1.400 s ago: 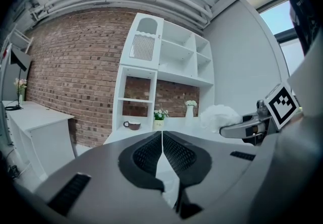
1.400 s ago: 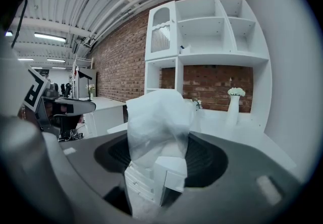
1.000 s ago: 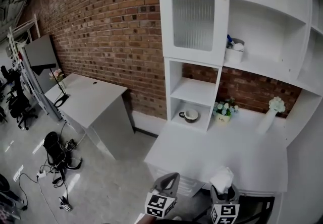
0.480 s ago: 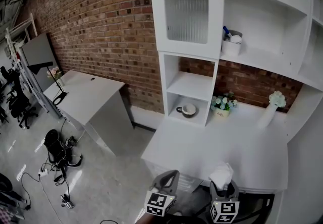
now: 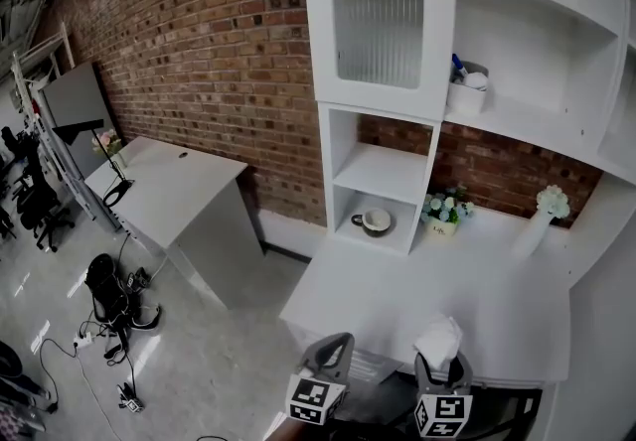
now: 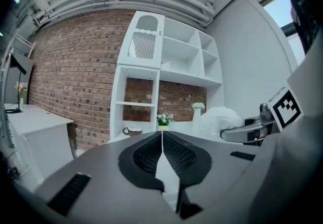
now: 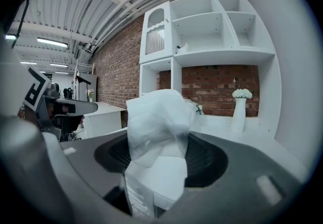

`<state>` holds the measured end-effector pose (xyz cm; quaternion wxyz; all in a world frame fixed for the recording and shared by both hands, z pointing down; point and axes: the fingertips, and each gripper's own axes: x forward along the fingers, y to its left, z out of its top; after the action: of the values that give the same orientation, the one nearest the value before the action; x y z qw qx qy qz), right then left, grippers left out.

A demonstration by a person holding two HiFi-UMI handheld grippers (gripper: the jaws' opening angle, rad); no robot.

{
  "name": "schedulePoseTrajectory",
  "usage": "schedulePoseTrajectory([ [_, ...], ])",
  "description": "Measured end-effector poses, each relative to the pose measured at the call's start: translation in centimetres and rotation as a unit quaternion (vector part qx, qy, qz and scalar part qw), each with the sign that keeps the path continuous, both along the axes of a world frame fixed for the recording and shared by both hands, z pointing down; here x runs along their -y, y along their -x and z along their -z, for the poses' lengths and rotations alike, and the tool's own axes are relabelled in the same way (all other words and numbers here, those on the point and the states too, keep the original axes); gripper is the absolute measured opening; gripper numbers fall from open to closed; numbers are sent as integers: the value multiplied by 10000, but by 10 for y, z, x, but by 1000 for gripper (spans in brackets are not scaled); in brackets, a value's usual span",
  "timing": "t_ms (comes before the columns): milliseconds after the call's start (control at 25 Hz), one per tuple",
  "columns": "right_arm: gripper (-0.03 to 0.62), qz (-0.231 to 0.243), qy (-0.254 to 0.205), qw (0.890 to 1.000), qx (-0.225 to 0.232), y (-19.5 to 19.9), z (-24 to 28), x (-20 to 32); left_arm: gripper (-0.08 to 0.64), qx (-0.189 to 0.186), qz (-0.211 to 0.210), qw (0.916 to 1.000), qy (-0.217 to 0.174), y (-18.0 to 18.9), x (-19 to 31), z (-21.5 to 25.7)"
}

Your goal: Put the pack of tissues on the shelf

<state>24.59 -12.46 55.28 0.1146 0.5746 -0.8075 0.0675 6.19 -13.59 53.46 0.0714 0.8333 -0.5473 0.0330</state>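
Hardly any chg | we still clamp pack of tissues in R gripper, bottom centre | L gripper closed, empty | shelf unreached

I make this an office: white shelf unit against a brick wall; left of it, a desk surface, screen, office chairs.

The pack of tissues is white and soft, with crinkly wrap bunched up at its top. It stands upright, pinched between the two jaws of the right gripper, on the near side. The shelf is tall and white, with open boxes, far back against the brick wall. The pack is well apart from it.
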Motion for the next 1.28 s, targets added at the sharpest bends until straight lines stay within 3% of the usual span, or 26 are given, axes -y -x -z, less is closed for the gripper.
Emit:
schedulePoseTrajectory([
  [320, 278, -10, 9, 10000, 14, 19, 2, 30, 12, 20, 0, 9999, 103, 16, 31, -8],
  [1040, 278, -398, -46, 9992, -47, 75, 5, 117, 12, 135, -502, 9985, 149, 66, 130, -6],
  [1280, 278, -536, 16, 9985, -119, 98, 4, 137, 12, 15, -710, 9974, 146, 85, 158, -7],
])
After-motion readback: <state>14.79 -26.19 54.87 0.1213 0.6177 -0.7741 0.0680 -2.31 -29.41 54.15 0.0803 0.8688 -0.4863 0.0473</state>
